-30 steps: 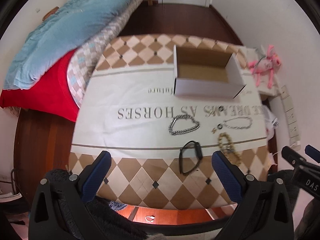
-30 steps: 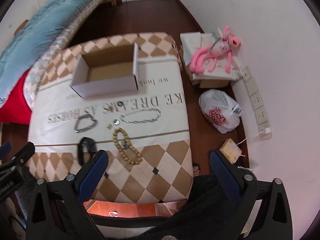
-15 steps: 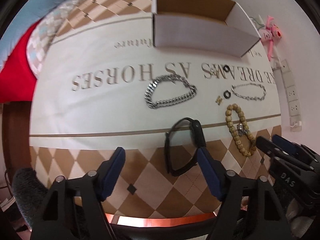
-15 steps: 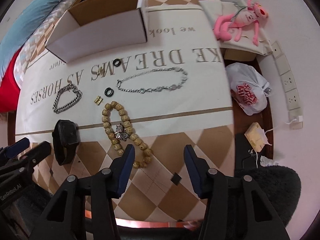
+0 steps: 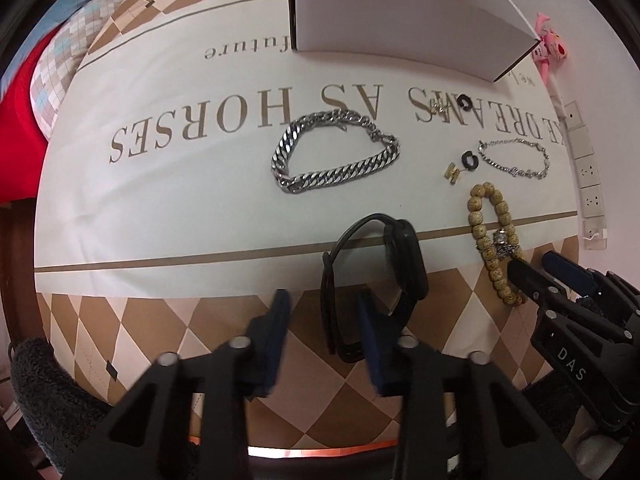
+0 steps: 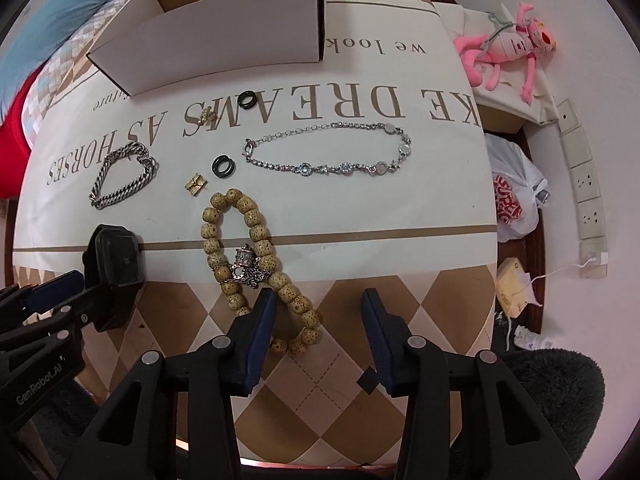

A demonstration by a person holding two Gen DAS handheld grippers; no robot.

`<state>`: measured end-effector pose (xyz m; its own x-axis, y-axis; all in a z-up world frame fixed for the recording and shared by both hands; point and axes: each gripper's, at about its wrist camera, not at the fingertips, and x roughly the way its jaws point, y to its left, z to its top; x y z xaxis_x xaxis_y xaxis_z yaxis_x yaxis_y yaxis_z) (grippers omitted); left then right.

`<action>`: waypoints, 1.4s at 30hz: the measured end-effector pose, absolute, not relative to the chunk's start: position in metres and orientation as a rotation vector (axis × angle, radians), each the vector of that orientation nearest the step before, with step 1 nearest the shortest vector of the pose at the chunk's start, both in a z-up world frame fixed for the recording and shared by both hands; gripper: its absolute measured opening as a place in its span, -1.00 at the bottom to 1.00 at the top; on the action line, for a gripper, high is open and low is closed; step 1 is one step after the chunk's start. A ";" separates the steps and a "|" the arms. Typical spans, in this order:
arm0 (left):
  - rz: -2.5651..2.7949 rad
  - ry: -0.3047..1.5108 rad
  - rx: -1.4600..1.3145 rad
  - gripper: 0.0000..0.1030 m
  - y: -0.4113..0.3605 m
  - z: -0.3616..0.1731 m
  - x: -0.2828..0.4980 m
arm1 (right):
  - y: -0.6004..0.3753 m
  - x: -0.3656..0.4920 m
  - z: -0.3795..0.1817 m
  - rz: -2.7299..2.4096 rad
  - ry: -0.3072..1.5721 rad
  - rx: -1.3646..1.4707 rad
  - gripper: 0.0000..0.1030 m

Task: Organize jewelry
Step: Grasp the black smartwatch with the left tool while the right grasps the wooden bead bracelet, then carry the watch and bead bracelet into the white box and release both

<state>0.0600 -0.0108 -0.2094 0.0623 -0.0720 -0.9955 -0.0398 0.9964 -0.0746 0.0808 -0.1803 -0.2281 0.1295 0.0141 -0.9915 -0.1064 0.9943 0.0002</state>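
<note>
A black smartwatch [image 5: 404, 256] lies near the table's front edge, its strap [image 5: 332, 312] between my left gripper's [image 5: 323, 300] open fingers. A wooden bead bracelet [image 6: 256, 256] with a metal charm lies just ahead of my right gripper [image 6: 318, 300], which is open; its lower loop reaches the left finger. A thick silver chain bracelet [image 5: 336, 156], a thin silver necklace [image 6: 332, 152], two black rings [image 6: 224, 166] and small gold pieces [image 6: 196, 184] lie farther back. An open white cardboard box [image 6: 224, 36] stands at the back.
A printed cloth [image 5: 160, 184] covers the checkered table. Bedding [image 5: 24, 92] lies at the left. A pink plush toy [image 6: 508, 48], a white plastic bag [image 6: 512, 196] and wall sockets [image 6: 580, 160] are to the right of the table.
Both grippers have come down and forward close to the table. The left gripper's fingers have narrowed around the watch strap. The right gripper has reached the bead bracelet.
</note>
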 end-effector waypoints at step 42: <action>-0.061 1.127 -0.078 -0.93 -0.004 -0.060 0.141 | -0.181 0.149 -0.041 0.285 1.078 0.153 -0.82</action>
